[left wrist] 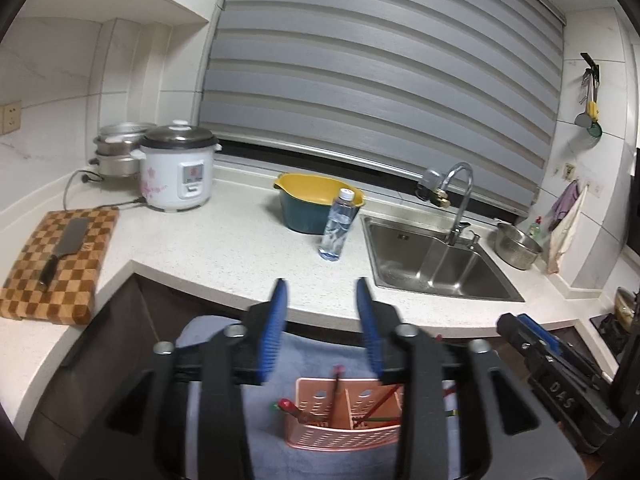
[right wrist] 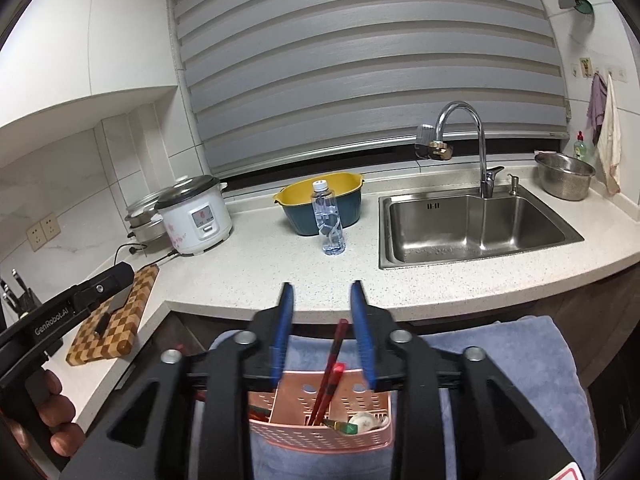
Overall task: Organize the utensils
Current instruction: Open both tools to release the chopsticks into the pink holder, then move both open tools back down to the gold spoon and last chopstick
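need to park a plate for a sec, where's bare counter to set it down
Bare counter runs between the cutting board and the water bottle, in front of the rice cooker. A narrower strip lies between the bottle and the sink. The rear corner is crowded: steel pots, cooker, cord. The yellow-rimmed basin fills the back.

Glossy steel sink (right wrist: 480, 228), perforated plastic caddy (right wrist: 320, 420)

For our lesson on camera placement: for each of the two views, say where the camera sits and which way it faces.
Left wrist: on the left gripper, facing the counter; the right gripper shows at right.
Right wrist: on the right gripper, facing the sink; the left gripper and a hand show at left.
Shared: pink utensil basket, water bottle, rice cooker.
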`<move>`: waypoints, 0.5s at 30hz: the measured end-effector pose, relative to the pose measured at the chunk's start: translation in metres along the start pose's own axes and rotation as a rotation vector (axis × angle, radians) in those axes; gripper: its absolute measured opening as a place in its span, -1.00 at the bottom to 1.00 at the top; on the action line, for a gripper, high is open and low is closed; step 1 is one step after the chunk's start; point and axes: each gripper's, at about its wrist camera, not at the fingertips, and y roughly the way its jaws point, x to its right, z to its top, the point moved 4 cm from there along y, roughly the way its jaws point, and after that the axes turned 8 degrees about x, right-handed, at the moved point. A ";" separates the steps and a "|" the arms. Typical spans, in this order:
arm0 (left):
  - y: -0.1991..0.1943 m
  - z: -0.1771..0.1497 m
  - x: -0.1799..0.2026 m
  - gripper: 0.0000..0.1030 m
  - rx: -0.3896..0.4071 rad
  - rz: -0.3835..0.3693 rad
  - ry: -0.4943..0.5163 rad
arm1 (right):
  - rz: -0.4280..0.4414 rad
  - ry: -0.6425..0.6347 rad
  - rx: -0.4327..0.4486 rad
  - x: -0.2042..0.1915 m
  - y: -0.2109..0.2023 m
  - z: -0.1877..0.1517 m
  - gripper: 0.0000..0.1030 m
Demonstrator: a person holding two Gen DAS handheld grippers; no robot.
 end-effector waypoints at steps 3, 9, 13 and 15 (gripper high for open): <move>-0.007 -0.001 0.000 -0.09 0.004 0.011 0.012 | 0.002 0.013 -0.001 0.002 -0.006 -0.001 -0.39; -0.022 -0.007 0.005 -0.06 -0.008 0.037 0.053 | 0.005 0.006 0.003 0.000 -0.024 -0.005 -0.38; -0.038 -0.011 0.010 -0.06 -0.009 0.046 0.077 | 0.007 -0.006 0.011 -0.002 -0.046 -0.010 -0.34; -0.047 -0.013 0.012 -0.05 -0.013 0.047 0.084 | 0.008 -0.012 0.012 -0.002 -0.057 -0.012 -0.27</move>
